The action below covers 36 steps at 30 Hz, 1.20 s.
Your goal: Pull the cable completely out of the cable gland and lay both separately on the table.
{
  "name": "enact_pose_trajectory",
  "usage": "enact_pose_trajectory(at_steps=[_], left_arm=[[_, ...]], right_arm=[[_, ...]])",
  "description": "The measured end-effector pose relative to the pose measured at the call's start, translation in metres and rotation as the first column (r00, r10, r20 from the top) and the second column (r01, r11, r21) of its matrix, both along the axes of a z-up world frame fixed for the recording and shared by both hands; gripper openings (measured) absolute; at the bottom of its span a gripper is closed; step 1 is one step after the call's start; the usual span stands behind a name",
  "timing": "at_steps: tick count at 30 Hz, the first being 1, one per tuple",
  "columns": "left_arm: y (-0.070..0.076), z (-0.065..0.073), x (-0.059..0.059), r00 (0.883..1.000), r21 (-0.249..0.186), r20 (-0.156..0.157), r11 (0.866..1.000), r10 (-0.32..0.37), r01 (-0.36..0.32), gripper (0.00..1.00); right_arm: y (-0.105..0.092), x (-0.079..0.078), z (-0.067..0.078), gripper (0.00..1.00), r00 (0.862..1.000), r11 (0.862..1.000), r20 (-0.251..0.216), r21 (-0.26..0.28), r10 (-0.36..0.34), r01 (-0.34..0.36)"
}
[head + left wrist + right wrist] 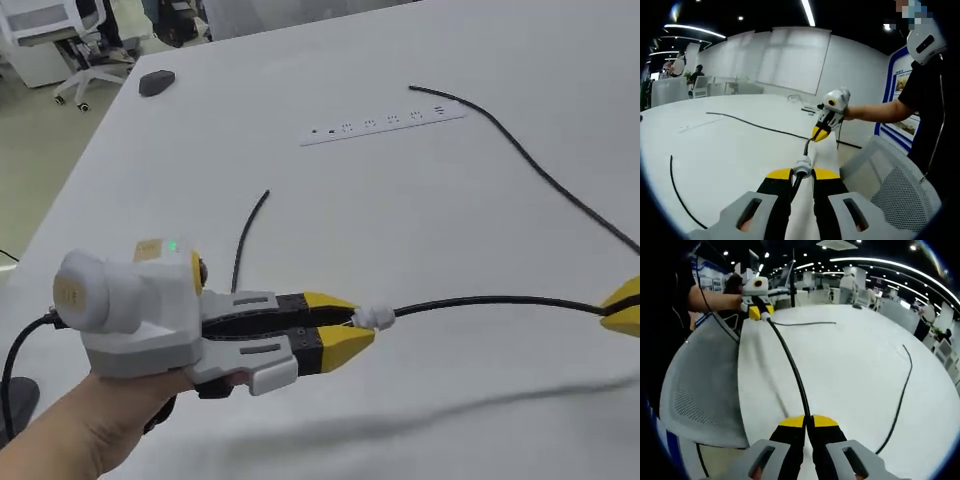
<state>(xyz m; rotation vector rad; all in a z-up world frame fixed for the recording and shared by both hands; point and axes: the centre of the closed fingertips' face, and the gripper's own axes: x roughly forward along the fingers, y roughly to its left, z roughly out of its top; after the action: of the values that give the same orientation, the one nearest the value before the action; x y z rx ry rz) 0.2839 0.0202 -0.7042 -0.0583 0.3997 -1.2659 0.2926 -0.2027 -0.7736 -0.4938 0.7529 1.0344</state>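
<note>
White gland (377, 317) in left tool (360, 319), cable (480, 299) in right tool (616, 306).

Bright, even overhead strip lights (807, 12); soft blurred shadows on the table (450, 230); fisheye-bent edges.

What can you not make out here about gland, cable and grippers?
1. Head view: right gripper, mostly cut off by the right edge.
2. Left gripper view: the cable end, hidden inside the gland and left gripper.
3. Head view: power strip markings, too small.
</note>
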Motion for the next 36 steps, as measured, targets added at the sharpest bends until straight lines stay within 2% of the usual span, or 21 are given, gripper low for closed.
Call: enact_pose_trajectory(at_steps=[2,5,8,11,13,14,16,18,19,20,21,22,23,24,26,29,30,31,32,34,36], left_arm=[[0.002,0.000,0.001,1.000,0.001,0.002,1.000,0.008,-0.008,0.14],[0.002,0.001,0.003,1.000,0.000,-0.003,1.000,0.015,-0.015,0.14],[-0.001,-0.001,0.001,1.000,0.019,0.006,1.000,0.000,0.000,0.14],[0.000,-0.001,0.002,1.000,0.017,0.002,1.000,0.001,-0.001,0.14],[0.001,-0.001,0.002,1.000,0.021,0.000,1.000,0.001,-0.001,0.14],[0.001,0.000,0.002,1.000,0.019,0.000,1.000,0.000,0.000,0.14],[0.000,0.000,0.001,1.000,0.027,0.005,1.000,-0.010,0.010,0.14],[-0.004,-0.001,-0.001,1.000,0.036,0.010,0.999,-0.021,0.021,0.14],[-0.005,-0.001,-0.001,1.000,0.036,0.010,0.999,-0.024,0.024,0.14],[-0.006,0.000,-0.002,0.999,0.035,0.012,0.999,-0.032,0.031,0.14],[-0.008,0.001,-0.003,0.999,0.037,0.019,0.999,-0.036,0.035,0.14],[-0.009,0.002,-0.003,0.999,0.042,0.028,0.998,-0.043,0.041,0.14],[-0.011,0.003,-0.003,0.998,0.041,0.031,0.998,-0.045,0.044,0.14],[-0.013,0.005,-0.004,0.998,0.034,0.034,0.998,-0.051,0.049,0.14],[-0.016,0.007,-0.006,0.997,0.032,0.042,0.998,-0.058,0.057,0.14],[-0.021,0.009,-0.008,0.997,0.030,0.048,0.997,-0.067,0.066,0.14],[-0.022,0.009,-0.008,0.997,0.032,0.046,0.997,-0.069,0.068,0.14],[-0.023,0.008,-0.010,0.996,0.038,0.040,0.996,-0.079,0.077,0.14],[-0.024,0.008,-0.011,0.995,0.041,0.048,0.996,-0.084,0.082,0.14],[-0.025,0.008,-0.013,0.994,0.044,0.054,0.995,-0.093,0.091,0.14],[-0.027,0.008,-0.015,0.993,0.045,0.058,0.994,-0.100,0.097,0.14]], right_arm=[[-0.015,-0.001,-0.010,0.00,1.000,0.999,-0.016,-0.050,-0.015,0.014],[-0.026,-0.001,-0.020,0.00,0.998,0.998,-0.040,-0.041,-0.048,0.047],[-0.024,-0.006,-0.023,0.00,0.998,0.998,-0.052,-0.046,-0.046,0.044],[-0.021,-0.013,-0.028,0.01,0.994,0.996,-0.099,-0.079,-0.041,0.034],[-0.016,-0.012,-0.023,0.04,0.995,0.996,-0.090,-0.075,-0.045,0.038],[-0.007,-0.012,-0.017,0.08,0.995,0.999,-0.089,-0.031,-0.038,0.035],[0.017,-0.012,0.000,0.20,0.991,0.995,-0.126,0.075,-0.049,0.058],[0.046,-0.012,0.025,0.21,0.994,0.986,-0.109,0.168,0.001,0.017],[0.061,-0.011,0.039,0.20,0.996,0.973,-0.087,0.229,0.022,-0.002],[0.083,-0.013,0.059,0.20,0.995,0.948,-0.086,0.317,0.046,-0.017],[0.095,-0.015,0.071,0.19,0.994,0.934,-0.087,0.356,0.064,-0.028],[0.111,-0.016,0.087,0.19,0.994,0.917,-0.056,0.395,0.091,-0.062],[0.121,-0.017,0.094,0.18,0.993,0.908,-0.042,0.411,0.111,-0.084],[0.133,-0.019,0.101,0.15,0.991,0.903,-0.028,0.415,0.133,-0.109],[0.146,-0.023,0.102,0.12,0.985,0.906,-0.011,0.394,0.171,-0.153],[0.166,-0.027,0.094,0.17,0.976,0.915,0.011,0.344,0.219,-0.209],[0.169,-0.028,0.091,0.20,0.976,0.918,0.006,0.336,0.220,-0.209],[0.172,-0.034,0.087,0.16,0.966,0.915,0.003,0.320,0.260,-0.247],[0.174,-0.033,0.085,0.11,0.966,0.912,0.010,0.327,0.257,-0.247],[0.175,-0.031,0.080,0.12,0.967,0.912,0.011,0.329,0.256,-0.245],[0.176,-0.032,0.072,0.12,0.963,0.920,0.004,0.296,0.269,-0.258]])
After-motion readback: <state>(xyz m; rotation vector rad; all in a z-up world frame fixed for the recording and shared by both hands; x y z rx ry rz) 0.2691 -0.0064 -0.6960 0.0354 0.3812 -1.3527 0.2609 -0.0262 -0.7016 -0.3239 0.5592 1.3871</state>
